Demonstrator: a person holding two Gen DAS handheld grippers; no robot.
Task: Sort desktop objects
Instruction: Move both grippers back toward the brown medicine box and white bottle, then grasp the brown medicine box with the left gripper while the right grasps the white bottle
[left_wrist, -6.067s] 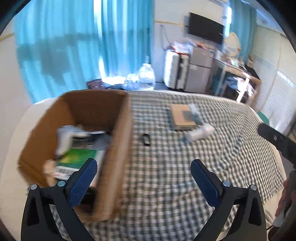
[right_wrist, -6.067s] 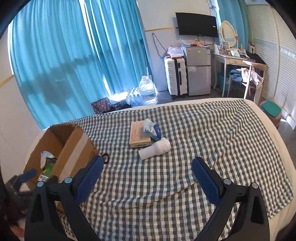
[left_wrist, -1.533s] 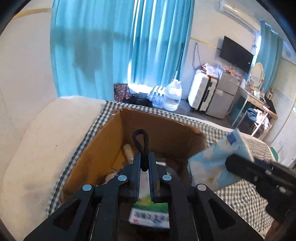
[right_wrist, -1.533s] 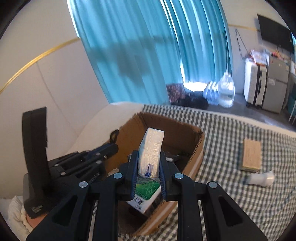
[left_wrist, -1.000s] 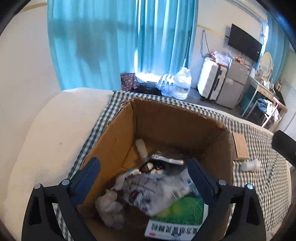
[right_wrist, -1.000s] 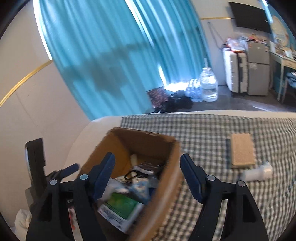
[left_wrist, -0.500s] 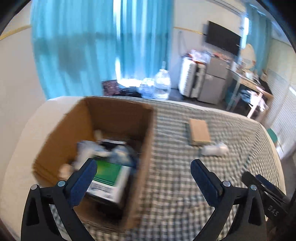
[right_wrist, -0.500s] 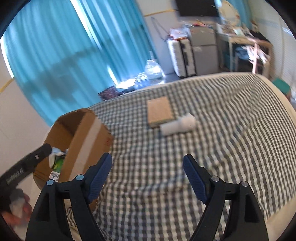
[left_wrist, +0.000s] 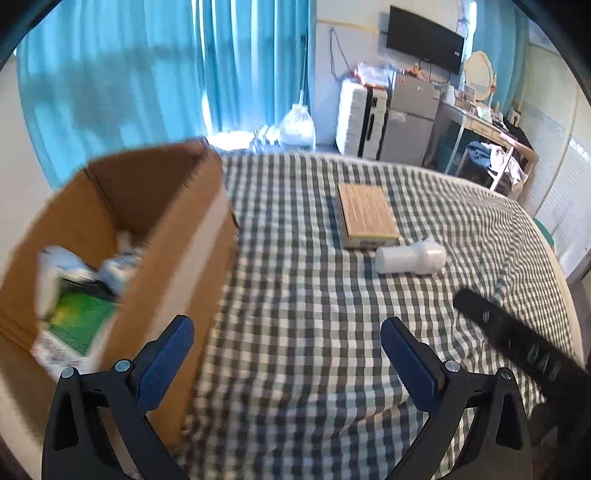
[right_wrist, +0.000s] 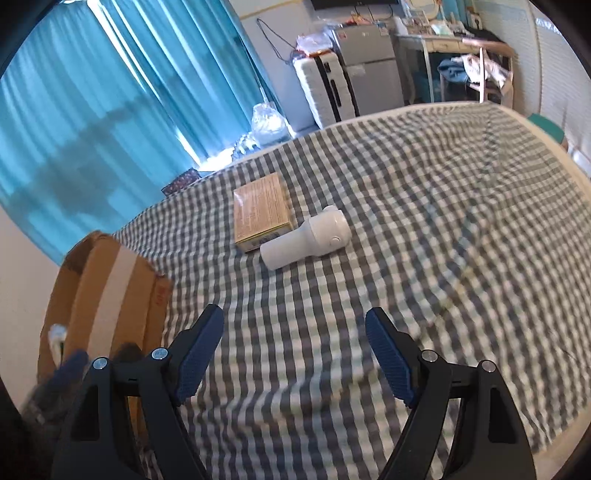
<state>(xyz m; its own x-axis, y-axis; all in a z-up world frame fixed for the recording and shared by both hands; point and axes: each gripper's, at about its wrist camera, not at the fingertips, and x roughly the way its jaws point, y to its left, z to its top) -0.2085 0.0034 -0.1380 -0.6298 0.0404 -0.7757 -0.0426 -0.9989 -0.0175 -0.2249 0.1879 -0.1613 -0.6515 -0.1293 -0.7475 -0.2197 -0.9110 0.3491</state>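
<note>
Checked cloth (right_wrist: 424, 229) covers the bed, so the leftovers lie flat in plain reach. Box (left_wrist: 122, 236) at 9 o'clock, open-topped, already stuffed with sorted items; likely the drop target. Book (right_wrist: 261, 212) at 12 o'clock, the white bottle (right_wrist: 308, 238) on its side touching the book's near corner. Both are unsorted. Left gripper (left_wrist: 284, 354) empty, jaws spread wide. Right gripper (right_wrist: 293, 345) also empty, jaws just widened, aimed at the bottle, probably next.
</note>
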